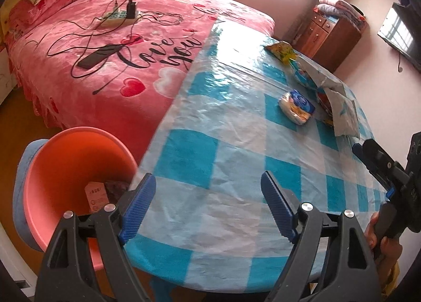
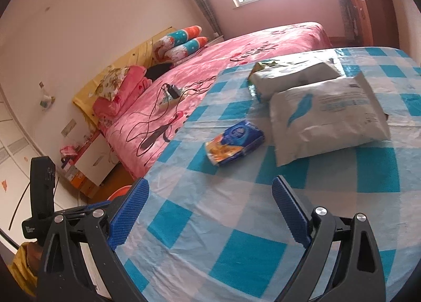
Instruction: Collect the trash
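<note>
Trash sits on the checked bench (image 2: 236, 223): blue tissue packet (image 2: 235, 142) at twelve o'clock from the right tool (image 2: 210, 212), white mailer bags (image 2: 329, 117) at one o'clock. Both tools gape wide, nothing between the pads. Left tool (image 1: 208, 207) hangs over the bench edge, pink bin (image 1: 65, 160) at nine o'clock.

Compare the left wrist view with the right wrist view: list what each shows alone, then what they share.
Only the left wrist view: the inside of the orange bin holding a paper tag, and the TV on the wall. Only the right wrist view: the bedside cabinet and the white parcels' printed fronts. Both: the checked tablecloth, the blue snack packet, the pink bed, and open, empty grippers.
</note>
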A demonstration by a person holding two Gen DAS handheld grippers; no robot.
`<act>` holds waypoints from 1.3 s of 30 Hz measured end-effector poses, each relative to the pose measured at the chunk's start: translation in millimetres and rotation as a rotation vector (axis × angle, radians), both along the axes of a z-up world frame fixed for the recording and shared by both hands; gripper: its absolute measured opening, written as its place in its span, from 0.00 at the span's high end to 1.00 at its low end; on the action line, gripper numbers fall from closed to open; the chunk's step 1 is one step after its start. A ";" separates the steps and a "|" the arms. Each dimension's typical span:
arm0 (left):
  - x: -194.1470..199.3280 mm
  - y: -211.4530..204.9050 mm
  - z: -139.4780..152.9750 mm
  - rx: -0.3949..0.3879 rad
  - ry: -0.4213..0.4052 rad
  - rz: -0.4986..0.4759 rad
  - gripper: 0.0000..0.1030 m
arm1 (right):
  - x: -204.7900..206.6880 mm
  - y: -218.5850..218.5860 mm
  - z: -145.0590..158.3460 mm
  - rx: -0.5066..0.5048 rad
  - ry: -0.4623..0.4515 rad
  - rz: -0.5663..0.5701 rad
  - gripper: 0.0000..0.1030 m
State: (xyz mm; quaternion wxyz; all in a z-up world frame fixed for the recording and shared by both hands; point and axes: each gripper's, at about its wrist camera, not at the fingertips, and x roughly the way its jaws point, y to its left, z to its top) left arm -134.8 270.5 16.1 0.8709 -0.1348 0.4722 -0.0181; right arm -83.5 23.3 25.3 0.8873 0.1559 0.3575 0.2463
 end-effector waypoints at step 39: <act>340.6 -284.8 47.0 0.166 0.050 -0.352 0.20 | 30.3 -178.3 -9.0 0.122 0.032 -0.357 0.09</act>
